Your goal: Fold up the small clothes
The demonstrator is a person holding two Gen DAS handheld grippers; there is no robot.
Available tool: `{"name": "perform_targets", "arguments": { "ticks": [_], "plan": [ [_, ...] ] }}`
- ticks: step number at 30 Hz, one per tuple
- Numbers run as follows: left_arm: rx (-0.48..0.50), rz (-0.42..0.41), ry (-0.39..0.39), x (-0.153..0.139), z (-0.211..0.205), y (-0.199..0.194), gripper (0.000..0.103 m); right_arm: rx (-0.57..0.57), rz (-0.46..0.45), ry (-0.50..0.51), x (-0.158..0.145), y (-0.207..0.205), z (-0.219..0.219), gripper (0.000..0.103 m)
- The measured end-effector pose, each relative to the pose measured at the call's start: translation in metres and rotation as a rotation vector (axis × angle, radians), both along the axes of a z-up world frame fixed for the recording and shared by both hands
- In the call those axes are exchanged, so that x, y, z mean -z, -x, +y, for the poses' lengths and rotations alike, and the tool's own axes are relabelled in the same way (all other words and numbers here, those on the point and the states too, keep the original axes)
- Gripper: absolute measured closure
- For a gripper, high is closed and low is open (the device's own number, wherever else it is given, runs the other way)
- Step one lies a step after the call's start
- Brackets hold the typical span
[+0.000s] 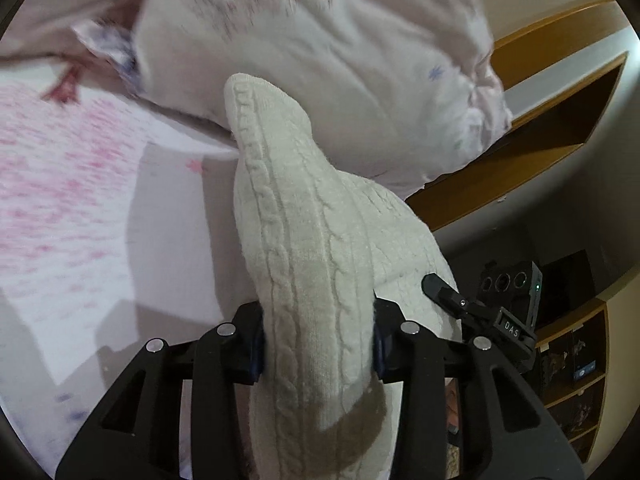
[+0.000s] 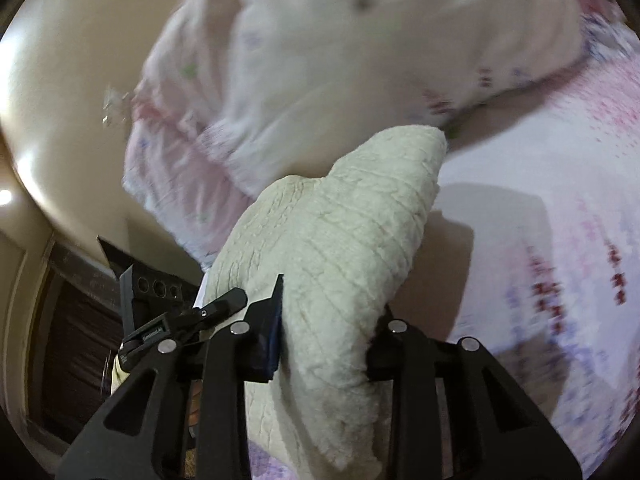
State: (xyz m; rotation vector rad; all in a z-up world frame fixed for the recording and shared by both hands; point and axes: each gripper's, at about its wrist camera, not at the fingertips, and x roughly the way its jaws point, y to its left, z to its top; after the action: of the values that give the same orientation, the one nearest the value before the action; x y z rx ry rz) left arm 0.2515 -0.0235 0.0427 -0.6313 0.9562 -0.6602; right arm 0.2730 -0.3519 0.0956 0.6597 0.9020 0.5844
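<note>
A cream cable-knit garment [image 1: 304, 240] is bunched and lifted above the bed. My left gripper [image 1: 318, 344] is shut on one part of it, the knit squeezed between the pads. In the right wrist view the same cream knit [image 2: 340, 248] is clamped in my right gripper [image 2: 324, 340], which is shut on it. Each gripper shows beside the other: the right one [image 1: 492, 312] in the left wrist view, the left one [image 2: 168, 320] in the right wrist view. Both hold the garment in the air, close together.
A white pillow with small star prints [image 1: 360, 60] and a pink ruffle [image 2: 192, 148] lies just beyond the garment. A pink-patterned bedsheet [image 1: 60, 200] covers the bed [image 2: 560, 240]. A wooden headboard shelf [image 1: 540, 152] and a shelf unit [image 1: 576, 372] stand to the right.
</note>
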Motion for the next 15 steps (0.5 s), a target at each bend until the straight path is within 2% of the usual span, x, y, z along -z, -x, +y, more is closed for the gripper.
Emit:
{"name": "perform_targets", "arguments": {
  "ticks": [5, 10, 13, 15],
  "plan": [
    [-0.052, -0.031, -0.074, -0.011, 0.055, 0.017, 0.062, -0.08, -0.053, 0.074, -0.007, -0.003, 0.06, 0.074],
    [-0.123, 0.008, -0.174, 0.014, 0.091, 0.001, 0.06, -0.118, -0.057, 0.208, 0.015, -0.024, 0.118, 0.074],
    [-0.143, 0.054, -0.166, 0.036, 0.096, -0.009, 0.054, -0.106, -0.017, 0.281, 0.034, -0.038, 0.133, 0.07],
    [-0.143, 0.043, -0.147, 0.039, 0.101, -0.009, 0.051, -0.105, 0.02, 0.248, 0.04, -0.044, 0.128, 0.066]
  ]
}}
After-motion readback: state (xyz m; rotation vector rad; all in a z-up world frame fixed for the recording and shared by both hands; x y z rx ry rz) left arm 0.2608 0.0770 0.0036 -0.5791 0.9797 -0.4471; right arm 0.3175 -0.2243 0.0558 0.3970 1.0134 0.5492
